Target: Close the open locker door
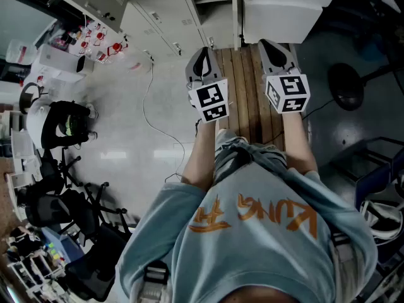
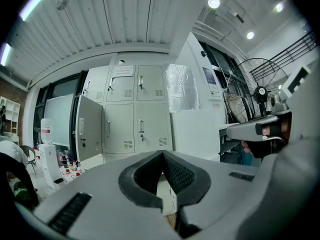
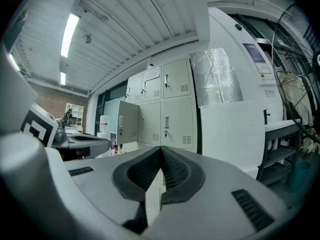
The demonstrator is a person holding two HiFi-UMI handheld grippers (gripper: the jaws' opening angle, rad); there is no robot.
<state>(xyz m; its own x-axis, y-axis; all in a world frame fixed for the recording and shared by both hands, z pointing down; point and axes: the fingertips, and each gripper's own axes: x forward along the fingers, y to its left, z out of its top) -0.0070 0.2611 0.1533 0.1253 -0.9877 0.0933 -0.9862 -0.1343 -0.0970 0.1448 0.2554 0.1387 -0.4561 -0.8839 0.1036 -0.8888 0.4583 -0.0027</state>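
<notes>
A bank of grey lockers (image 2: pixel 137 111) stands some way ahead. Its lower-left door (image 2: pixel 90 129) hangs open, swung out toward me; the right gripper view has the same open door (image 3: pixel 127 123) left of centre. My left gripper (image 2: pixel 163 156) is shut and holds nothing, its pads meeting at the tips. The right gripper (image 3: pixel 161 151) is shut and empty as well. In the head view both the left gripper (image 1: pixel 203 54) and the right gripper (image 1: pixel 276 49) are held out level side by side, well short of the lockers (image 1: pixel 164 11).
I stand on a wooden pallet (image 1: pixel 243 93). Bottles with red caps (image 1: pixel 95 40) and a white cable (image 1: pixel 148 106) lie on the floor to the left. A big white box (image 2: pixel 195 131) and a standing fan (image 2: pixel 250 99) are to the right. Office chairs (image 1: pixel 63 201) are behind on the left.
</notes>
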